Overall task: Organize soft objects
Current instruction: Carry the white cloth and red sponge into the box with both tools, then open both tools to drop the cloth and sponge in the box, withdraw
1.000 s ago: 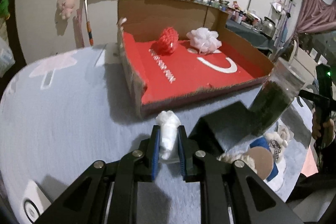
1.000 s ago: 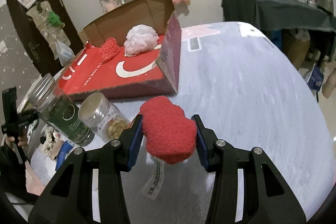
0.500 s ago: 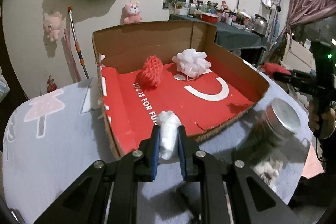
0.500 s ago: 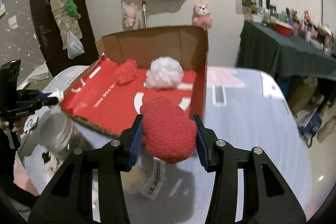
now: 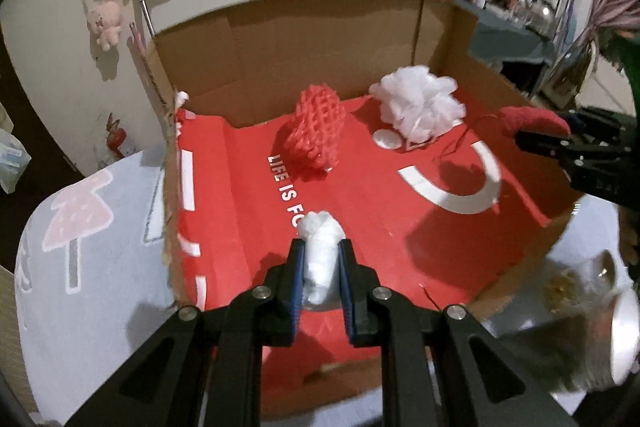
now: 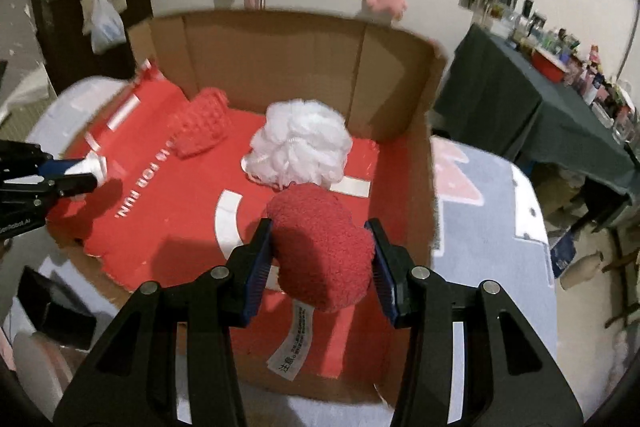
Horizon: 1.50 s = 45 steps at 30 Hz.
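A cardboard box with a red floor (image 5: 460, 239) (image 6: 172, 227) sits on the table. In it lie a red mesh sponge (image 5: 318, 131) (image 6: 204, 127) and a white bath pouf (image 5: 418, 105) (image 6: 300, 147). My left gripper (image 5: 320, 267) is shut on a small white soft roll (image 5: 320, 251) above the box's front part; it shows in the right wrist view (image 6: 86, 173). My right gripper (image 6: 320, 259) is shut on a red plush toy (image 6: 322, 251) with a white tag, above the box's right side; it shows in the left wrist view (image 5: 532, 119).
Glass jars (image 5: 592, 323) stand by the box's front right corner, blurred. A black object (image 6: 56, 307) lies on the table near the box's front. The table cover (image 5: 80, 267) is light grey with pink tree prints. A dark-clothed table (image 6: 520, 115) stands behind.
Both grippers have risen from table level and moved forward over the box, each still holding its soft object. The jars have dropped toward the frame edges.
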{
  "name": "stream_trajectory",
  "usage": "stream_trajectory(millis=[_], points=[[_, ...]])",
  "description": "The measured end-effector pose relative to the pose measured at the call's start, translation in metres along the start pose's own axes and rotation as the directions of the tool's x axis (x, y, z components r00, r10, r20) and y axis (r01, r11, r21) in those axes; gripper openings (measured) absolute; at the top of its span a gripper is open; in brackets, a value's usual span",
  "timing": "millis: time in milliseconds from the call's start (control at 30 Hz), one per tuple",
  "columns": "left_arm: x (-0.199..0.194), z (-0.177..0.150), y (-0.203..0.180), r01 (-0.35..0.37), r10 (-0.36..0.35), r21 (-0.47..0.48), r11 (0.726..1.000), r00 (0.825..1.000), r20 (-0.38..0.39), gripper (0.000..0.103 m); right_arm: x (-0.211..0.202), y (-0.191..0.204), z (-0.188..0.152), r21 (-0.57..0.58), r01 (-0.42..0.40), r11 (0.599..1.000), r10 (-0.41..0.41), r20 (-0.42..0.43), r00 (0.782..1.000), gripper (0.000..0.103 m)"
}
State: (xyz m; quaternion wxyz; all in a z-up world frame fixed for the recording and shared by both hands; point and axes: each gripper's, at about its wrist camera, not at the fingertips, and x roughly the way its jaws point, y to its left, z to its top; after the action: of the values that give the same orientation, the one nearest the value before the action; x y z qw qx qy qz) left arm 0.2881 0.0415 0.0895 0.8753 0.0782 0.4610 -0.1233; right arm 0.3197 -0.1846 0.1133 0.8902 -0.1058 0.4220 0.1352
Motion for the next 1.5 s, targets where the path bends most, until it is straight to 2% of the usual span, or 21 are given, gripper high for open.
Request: stream_trajectory(millis=[300, 367, 600, 867, 1167, 1233, 1367, 1467, 1500], points=[[0.039, 0.017, 0.004, -0.071, 0.072, 0.013, 0.997, 0.993, -0.09, 0.018, 0.05, 0.007, 0.013, -0.028, 0.008, 1.0, -0.013, -0.182, 0.983, 0.044], [0.046, 0.018, 0.005, -0.081, 0.082, 0.015, 0.997, 0.991, -0.11, 0.019, 0.057, 0.009, 0.012, -0.047, 0.027, 0.999, -0.036, -0.207, 0.978, 0.044], [0.06, 0.022, 0.006, -0.124, 0.127, 0.031, 0.992, 0.983, -0.134, 0.019, 0.074, 0.012, 0.01, -0.087, 0.058, 0.994, -0.078, -0.24, 0.968, 0.045], [0.063, 0.018, 0.004, -0.126, 0.129, 0.032, 0.992, 0.983, -0.133, 0.022, 0.083, 0.009, 0.007, -0.122, 0.072, 0.99, -0.101, -0.254, 0.962, 0.045], [0.062, 0.016, 0.005, -0.12, 0.122, 0.021, 0.993, 0.985, -0.119, 0.038, 0.082, 0.011, 0.004, -0.148, 0.082, 0.986, -0.118, -0.252, 0.961, 0.046], [0.06, 0.016, 0.006, -0.12, 0.121, 0.017, 0.993, 0.987, -0.109, 0.045, 0.082, 0.015, -0.001, -0.151, 0.08, 0.985, -0.117, -0.249, 0.961, 0.048], [0.051, 0.014, 0.006, -0.106, 0.106, 0.006, 0.994, 0.991, -0.085, 0.05, 0.078, 0.019, -0.001, -0.151, 0.072, 0.986, -0.108, -0.245, 0.964, 0.051], [0.038, 0.012, 0.003, -0.092, 0.092, 0.002, 0.996, 0.995, -0.047, 0.061, 0.073, 0.021, -0.001, -0.144, 0.061, 0.988, -0.094, -0.237, 0.967, 0.054], [0.035, 0.012, 0.002, -0.094, 0.094, 0.003, 0.996, 0.995, -0.036, 0.069, 0.074, 0.021, 0.001, -0.142, 0.057, 0.988, -0.089, -0.233, 0.968, 0.056]])
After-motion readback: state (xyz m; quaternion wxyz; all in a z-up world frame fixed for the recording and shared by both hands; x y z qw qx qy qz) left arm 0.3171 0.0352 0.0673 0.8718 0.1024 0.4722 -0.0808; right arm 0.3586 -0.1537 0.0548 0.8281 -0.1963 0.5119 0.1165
